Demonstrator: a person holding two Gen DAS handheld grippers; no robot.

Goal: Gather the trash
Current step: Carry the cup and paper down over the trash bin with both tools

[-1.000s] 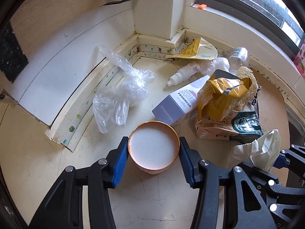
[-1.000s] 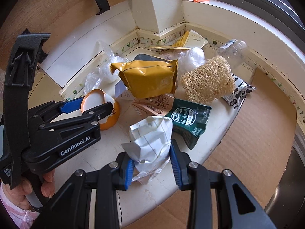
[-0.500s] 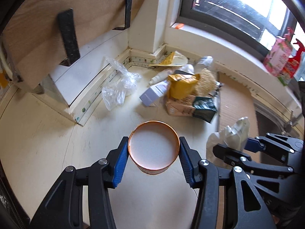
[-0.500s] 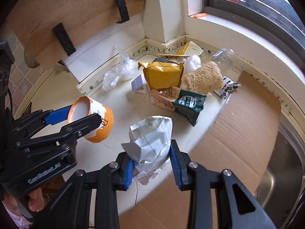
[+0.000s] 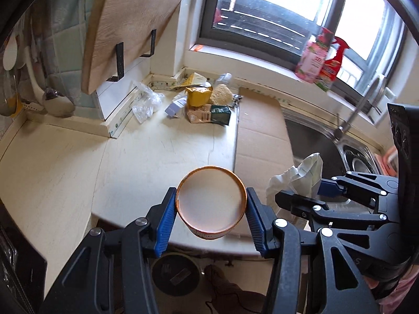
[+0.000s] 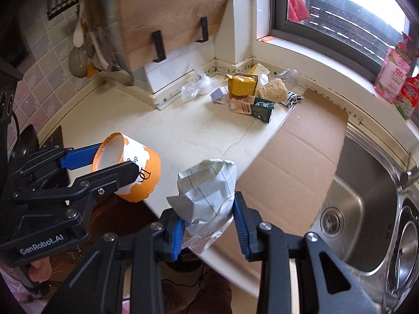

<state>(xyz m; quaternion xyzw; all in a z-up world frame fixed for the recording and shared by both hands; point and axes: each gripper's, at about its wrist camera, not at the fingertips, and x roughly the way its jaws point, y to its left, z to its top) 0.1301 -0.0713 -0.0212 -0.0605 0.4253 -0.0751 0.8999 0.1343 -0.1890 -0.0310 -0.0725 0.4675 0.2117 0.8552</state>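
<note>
My left gripper (image 5: 210, 208) is shut on an orange paper cup (image 5: 211, 204) with a white inside, held over the counter's front edge; the same cup (image 6: 128, 168) shows at the left of the right wrist view. My right gripper (image 6: 208, 222) is shut on a crumpled white paper bag (image 6: 207, 185), which also shows beside the cup as the bag (image 5: 301, 176). A pile of trash lies far back in the corner: a yellow packet (image 5: 197, 95), a green packet (image 5: 220, 113), a loofah (image 5: 221, 94) and a clear plastic bag (image 5: 146, 103). A round dark bin (image 5: 176, 274) stands on the floor below the cup.
A flat cardboard sheet (image 6: 301, 144) covers the counter beside the steel sink (image 6: 361, 209). A wooden board (image 5: 131, 26) leans in black brackets on the back wall. Detergent bottles (image 5: 318, 60) stand on the window sill. Ladles hang at the left wall.
Both grippers have pulled back and up from the corner pile toward the counter's front edge, each keeping its load. The pile now looks small and the floor bin has come into view.
</note>
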